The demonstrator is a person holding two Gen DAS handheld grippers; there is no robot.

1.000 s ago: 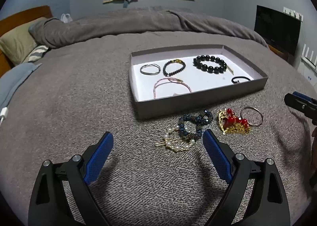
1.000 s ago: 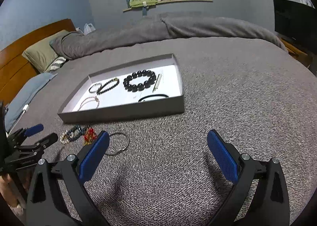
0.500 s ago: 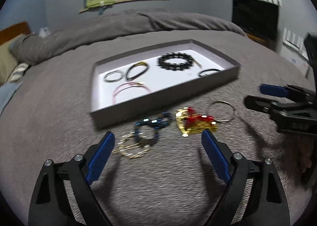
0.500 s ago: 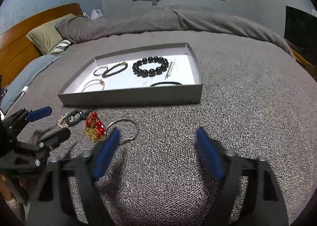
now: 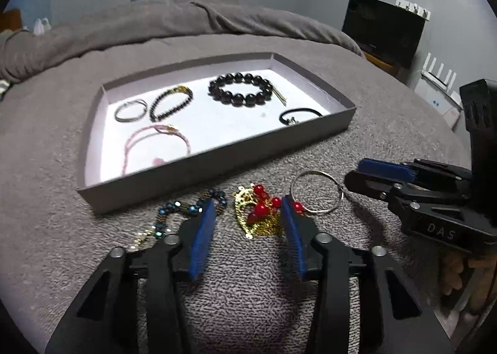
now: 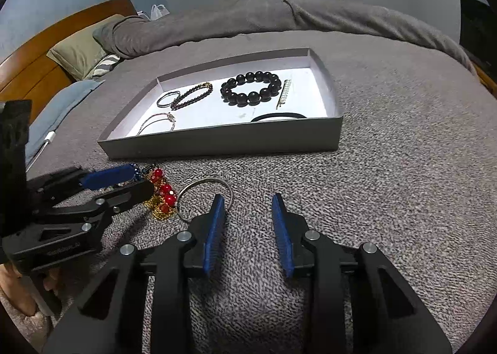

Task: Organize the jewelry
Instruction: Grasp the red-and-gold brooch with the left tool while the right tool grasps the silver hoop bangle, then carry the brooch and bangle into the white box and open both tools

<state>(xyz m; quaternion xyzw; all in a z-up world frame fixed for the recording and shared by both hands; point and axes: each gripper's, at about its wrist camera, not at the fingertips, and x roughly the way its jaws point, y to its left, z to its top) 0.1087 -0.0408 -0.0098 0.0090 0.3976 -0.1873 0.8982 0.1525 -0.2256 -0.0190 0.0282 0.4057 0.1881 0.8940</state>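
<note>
1. Nearest to me, the left gripper (image 5: 248,214) points down at the grey blanket (image 5: 254,301), its jaws closing around the gold-and-red brooch (image 5: 261,214); the blue pads flank it but I cannot see them pressing on it yet.
2. The right gripper (image 6: 248,208) is beside it, jaws closing over bare blanket with nothing between them.
3. A silver ring (image 5: 316,192) lies just right of the brooch, touching its red beads; in the right wrist view the right gripper's left pad covers part of it.
4. A blue beaded bracelet (image 5: 183,208) lies left of the brooch, partly behind the left gripper's left pad.
5. Behind these is the grey tray (image 5: 198,170), holding a pink bracelet (image 5: 155,142), a thin silver bangle (image 5: 130,110), a dark beaded bracelet (image 5: 170,103), a chunky black bead bracelet (image 5: 240,89), a gold clip (image 5: 278,96) and a black hair tie (image 5: 298,114).
6. Farthest back, a rumpled duvet (image 6: 248,18) and pillows (image 6: 80,55) against a wooden headboard (image 6: 37,62).
</note>
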